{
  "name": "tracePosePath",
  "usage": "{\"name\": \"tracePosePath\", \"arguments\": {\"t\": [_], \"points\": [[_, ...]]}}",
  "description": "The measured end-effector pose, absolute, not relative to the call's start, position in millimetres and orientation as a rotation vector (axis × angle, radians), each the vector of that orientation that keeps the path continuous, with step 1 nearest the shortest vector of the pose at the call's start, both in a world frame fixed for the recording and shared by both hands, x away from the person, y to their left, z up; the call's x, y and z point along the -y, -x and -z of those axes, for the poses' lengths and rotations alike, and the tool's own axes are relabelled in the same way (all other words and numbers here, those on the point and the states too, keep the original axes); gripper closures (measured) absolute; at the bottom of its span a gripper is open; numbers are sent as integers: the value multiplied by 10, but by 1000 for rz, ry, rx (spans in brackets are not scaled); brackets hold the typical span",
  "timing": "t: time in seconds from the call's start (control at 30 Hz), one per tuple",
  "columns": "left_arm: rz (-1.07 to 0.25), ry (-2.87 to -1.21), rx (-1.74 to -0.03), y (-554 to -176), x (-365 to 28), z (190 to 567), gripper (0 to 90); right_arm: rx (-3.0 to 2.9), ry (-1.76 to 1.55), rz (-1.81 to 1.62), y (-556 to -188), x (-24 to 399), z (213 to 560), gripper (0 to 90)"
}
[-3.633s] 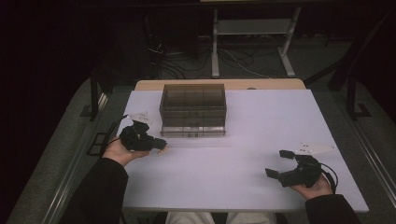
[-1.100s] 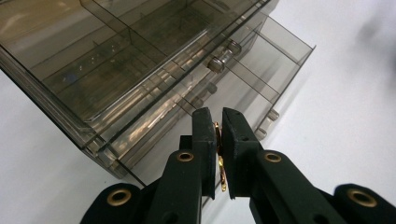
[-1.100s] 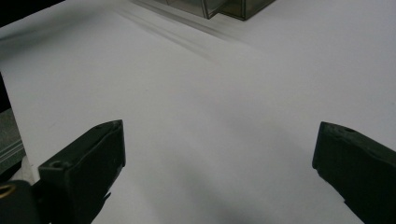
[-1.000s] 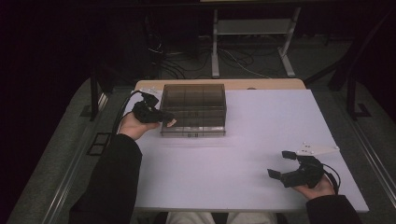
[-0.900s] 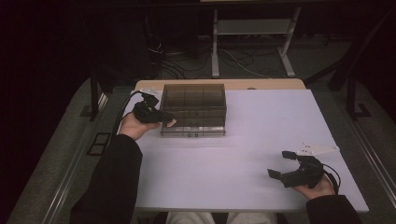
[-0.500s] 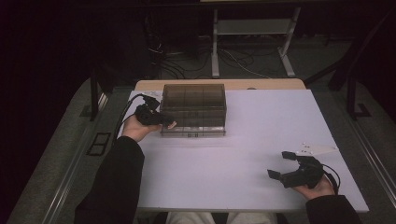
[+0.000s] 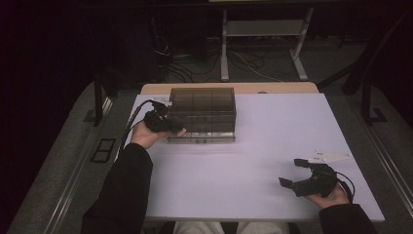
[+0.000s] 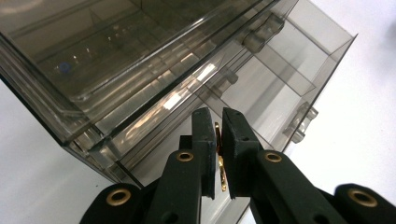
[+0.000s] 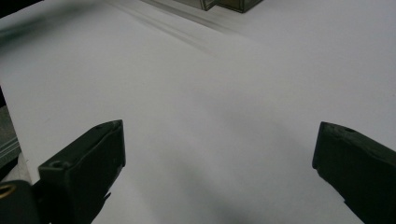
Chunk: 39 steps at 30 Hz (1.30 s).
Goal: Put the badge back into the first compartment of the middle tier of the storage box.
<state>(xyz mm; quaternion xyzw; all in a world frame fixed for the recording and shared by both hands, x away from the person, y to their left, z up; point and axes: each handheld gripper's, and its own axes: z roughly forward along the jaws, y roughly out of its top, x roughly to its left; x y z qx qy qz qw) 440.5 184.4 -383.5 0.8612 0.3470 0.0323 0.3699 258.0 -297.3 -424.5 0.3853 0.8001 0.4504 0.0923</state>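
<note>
Your left hand-held gripper (image 8: 218,140) is clamped on a small thin gold piece (image 8: 218,161), right at the left end of the smoky clear drawer organizer (image 7: 202,114) at the worktop's (image 7: 253,161) far side. The organizer's long axis runs left-right, drawers straight ahead of your jaws. Your right hand-held gripper (image 7: 302,175) sits spread wide and empty, well apart near the front right corner, so the left's way closer.

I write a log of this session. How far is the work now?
Done: the left gripper has picked up a small gold-coloured piece, its jaws shut on it, and holds it at the smoky clear drawer box. In hand: bringing it to a drawer. Left: letting go. The right gripper rests open on the table.
</note>
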Motion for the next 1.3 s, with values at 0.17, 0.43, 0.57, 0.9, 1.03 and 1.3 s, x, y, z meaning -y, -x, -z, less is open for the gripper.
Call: {"name": "tracePosePath", "arguments": {"t": [0.17,0.43,0.57,0.9,1.03,1.3], "points": [[-63,-2190,-907,-4423,-1864,3897,834,-2380,-1146,-1339,-2581,2973,4247,21],[-50,-2170,-930,-4438,-1895,3965,830,-2383,-1159,-1356,-2587,2987,4252,21],[-48,-2170,-938,-4437,-1892,3964,821,-2374,-1170,-1379,-2592,3011,4250,21],[-47,-2160,-934,-4417,-1863,3940,730,-2375,-1179,-1382,-2594,3030,4250,21],[-56,-2157,-930,-4382,-1839,3911,659,-2371,-1187,-1385,-2592,3033,4247,21],[-65,-2147,-902,-4296,-1742,3832,475,-2375,-1185,-1384,-2593,3032,4247,21]]}}
